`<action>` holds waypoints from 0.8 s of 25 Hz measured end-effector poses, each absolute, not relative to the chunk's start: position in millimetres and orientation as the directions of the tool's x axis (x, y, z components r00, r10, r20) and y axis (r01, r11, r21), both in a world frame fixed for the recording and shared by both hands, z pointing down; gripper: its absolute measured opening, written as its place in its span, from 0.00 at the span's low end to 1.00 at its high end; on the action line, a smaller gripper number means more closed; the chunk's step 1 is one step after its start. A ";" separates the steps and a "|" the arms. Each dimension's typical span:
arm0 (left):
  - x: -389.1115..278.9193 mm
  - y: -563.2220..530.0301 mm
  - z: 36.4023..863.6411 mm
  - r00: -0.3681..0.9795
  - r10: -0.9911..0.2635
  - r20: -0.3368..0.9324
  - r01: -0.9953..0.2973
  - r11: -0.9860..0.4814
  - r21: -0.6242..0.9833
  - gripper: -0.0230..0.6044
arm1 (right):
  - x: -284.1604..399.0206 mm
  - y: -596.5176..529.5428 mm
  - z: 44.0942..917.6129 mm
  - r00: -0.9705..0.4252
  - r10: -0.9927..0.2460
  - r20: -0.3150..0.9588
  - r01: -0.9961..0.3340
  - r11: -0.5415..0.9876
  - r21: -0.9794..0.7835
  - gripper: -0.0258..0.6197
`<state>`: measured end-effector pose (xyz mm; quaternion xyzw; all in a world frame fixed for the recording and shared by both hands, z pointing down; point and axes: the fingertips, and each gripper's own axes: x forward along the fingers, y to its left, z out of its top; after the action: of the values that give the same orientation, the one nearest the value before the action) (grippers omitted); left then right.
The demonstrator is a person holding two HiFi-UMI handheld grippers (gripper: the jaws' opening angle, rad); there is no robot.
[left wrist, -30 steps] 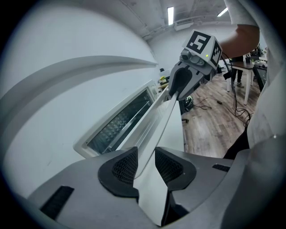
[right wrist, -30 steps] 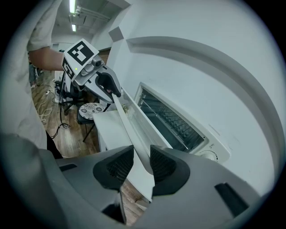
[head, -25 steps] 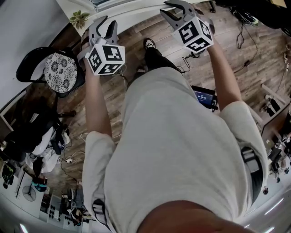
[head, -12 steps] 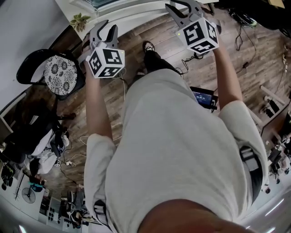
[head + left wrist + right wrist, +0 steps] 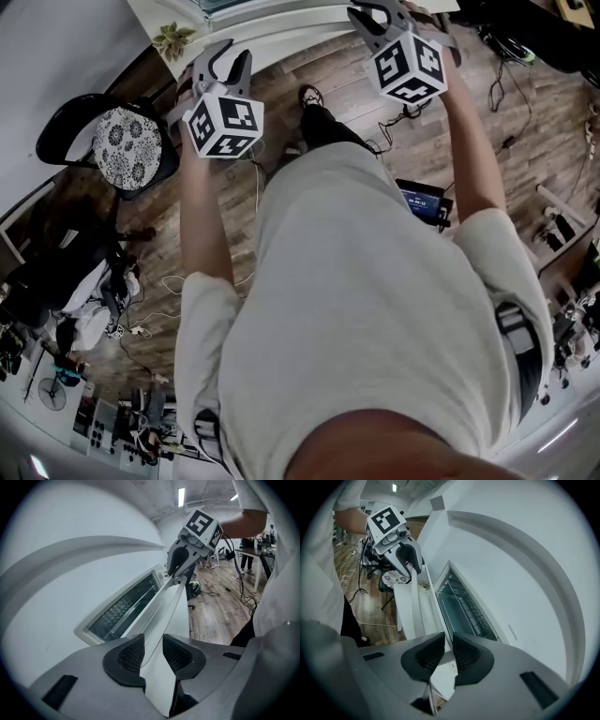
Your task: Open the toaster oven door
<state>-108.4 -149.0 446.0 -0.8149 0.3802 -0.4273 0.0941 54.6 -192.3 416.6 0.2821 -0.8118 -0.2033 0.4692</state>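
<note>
A white toaster oven (image 5: 123,610) faces me with its door (image 5: 169,605) swung partly down, so the rack inside (image 5: 465,605) shows. My left gripper (image 5: 152,653) has its pads on one end of the door's free edge. My right gripper (image 5: 446,651) holds the other end; its jaws have just been closing, with the door's edge (image 5: 415,606) between them. Each gripper shows in the other's view: the right gripper (image 5: 176,569) and the left gripper (image 5: 412,571) both straddle the door. In the head view the left gripper (image 5: 230,64) and right gripper (image 5: 377,14) reach forward side by side.
A black chair with a patterned cushion (image 5: 127,141) stands at the left, and a small plant (image 5: 173,39) sits at the counter's corner. Cables and a small screen device (image 5: 422,202) lie on the wooden floor. My own torso fills the middle of the head view.
The right gripper has rolled a little and edged up and to the right in the head view. The left gripper has kept its place.
</note>
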 end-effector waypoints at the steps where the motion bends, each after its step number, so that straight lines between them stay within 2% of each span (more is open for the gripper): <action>1: -108.5 -149.0 445.6 0.349 -0.696 0.628 -0.543 -0.696 -0.470 0.25 | 54.5 -192.2 416.4 -0.401 -0.647 0.648 -0.266 0.760 0.594 0.12; 5: -111.9 -148.6 439.0 0.351 -0.691 0.632 -0.568 -0.693 -0.443 0.25 | 52.2 -194.4 416.9 -0.399 -0.645 0.652 -0.259 0.761 0.595 0.12; 7: -114.6 -147.1 425.9 0.354 -0.710 0.609 -0.588 -0.675 -0.445 0.19 | 51.8 -195.1 416.6 -0.402 -0.647 0.648 -0.264 0.760 0.594 0.12; 10: -122.2 -150.5 405.9 0.336 -0.741 0.581 -0.597 -0.645 -0.477 0.19 | 52.8 -195.3 416.0 -0.405 -0.648 0.645 -0.269 0.759 0.593 0.12; 20: -130.4 -176.3 415.2 0.227 -0.765 0.603 -0.476 -0.627 -0.616 0.22 | 52.6 -190.0 417.9 -0.421 -0.645 0.637 -0.283 0.761 0.584 0.12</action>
<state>-130.4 -176.3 415.2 -0.7683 0.4038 -0.4727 0.1526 52.6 -190.0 417.9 0.2831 -0.8194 -0.1981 0.4574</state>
